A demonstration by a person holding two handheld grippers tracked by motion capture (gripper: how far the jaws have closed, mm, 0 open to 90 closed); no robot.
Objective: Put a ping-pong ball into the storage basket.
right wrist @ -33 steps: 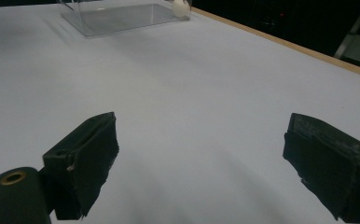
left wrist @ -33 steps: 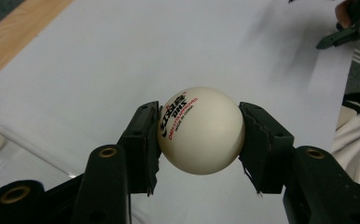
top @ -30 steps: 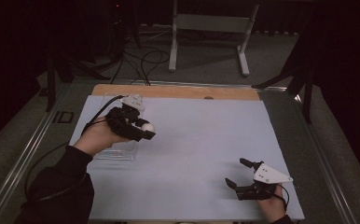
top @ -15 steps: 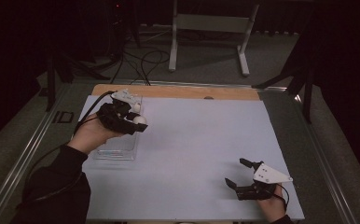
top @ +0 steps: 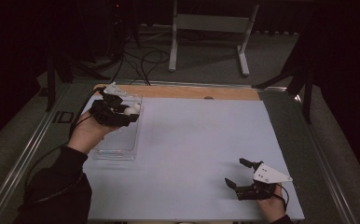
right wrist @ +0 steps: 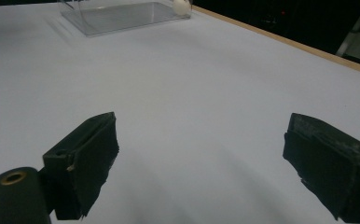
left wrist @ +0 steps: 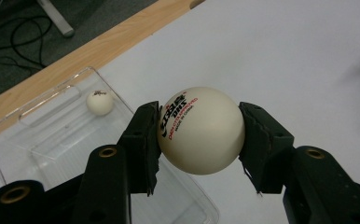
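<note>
The counter (top: pixel 201 154) is covered by a pale sheet, with a strip of bare wood along its far edge and dark floor, cables and a white stand's legs beyond. At the far left corner of the sheet lies a clear plastic tray (top: pixel 115 150) — shallow, rectangular, its long side running away from the person.

The person's left hand (top: pixel 86 133) reaches in over the tray, dark sleeve trailing back to the bottom edge, and holds the left tool (top: pixel 131 114) above the tray's far half. In the left gripper view the left tool (left wrist: pixel 199 133) is clamped on a white ping-pong ball (left wrist: pixel 200 130) with red and black print, a jaw pressed to each side. The ball hangs in the air over the tray's near-right edge as that camera sees it.

A second ball (left wrist: pixel 99 102), much smaller in that view, rests on the tray floor near the far corner.

The right tool (top: pixel 238 173) sits low over the sheet at the near right, well apart from the tray. Its jaws stand wide apart with nothing between them — the right gripper view shows bare sheet in the gap of the right tool (right wrist: pixel 201 154).
</note>
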